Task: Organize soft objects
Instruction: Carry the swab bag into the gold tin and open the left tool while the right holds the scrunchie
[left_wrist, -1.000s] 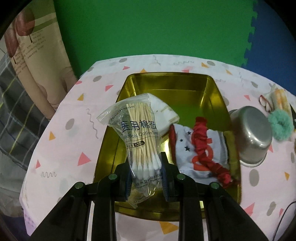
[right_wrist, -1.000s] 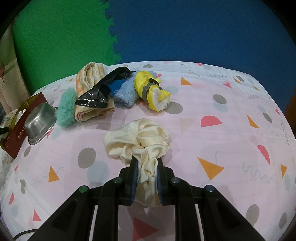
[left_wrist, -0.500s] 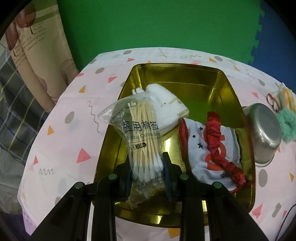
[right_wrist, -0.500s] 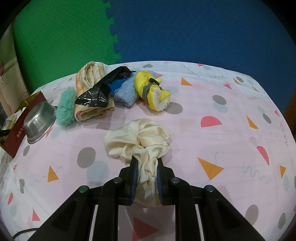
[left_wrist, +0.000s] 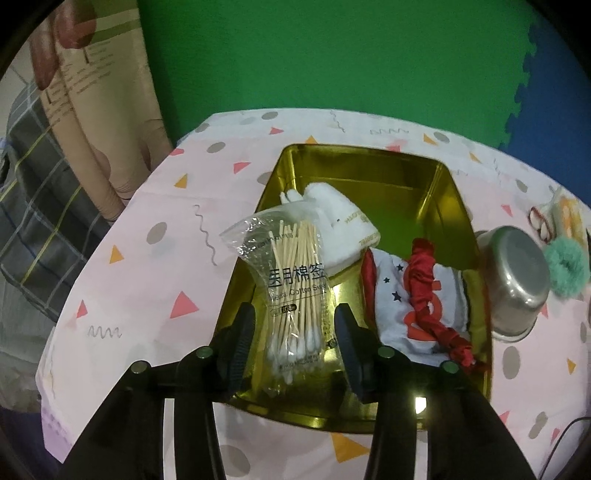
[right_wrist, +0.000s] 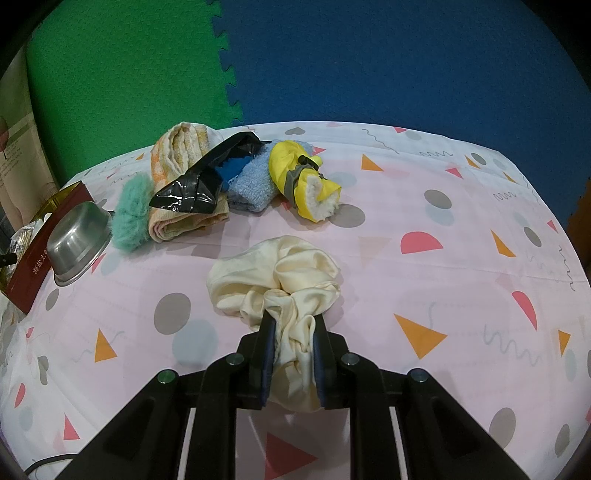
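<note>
Resting in the gold tin (left_wrist: 448, 206), the swab bag (left_wrist: 291, 295) leans on its left wall between the left tool (left_wrist: 295, 332), whose jaws have just been opening and stand clear of it. A white pouch (left_wrist: 343, 229) and red-trimmed cloth (left_wrist: 413, 306) crowd the tin; a steel bowl (left_wrist: 517, 280) sits beside it. The right tool (right_wrist: 293, 332) stays clenched on the cream scrunchie (right_wrist: 277, 280) on the surface (right_wrist: 461, 229), with towels (right_wrist: 184, 162) beyond.

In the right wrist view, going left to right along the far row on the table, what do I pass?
Upturned steel bowl → fluffy teal scrunchie → rolled orange-and-cream towel → folded light blue cloth → yellow fleece-lined shoe.
</note>
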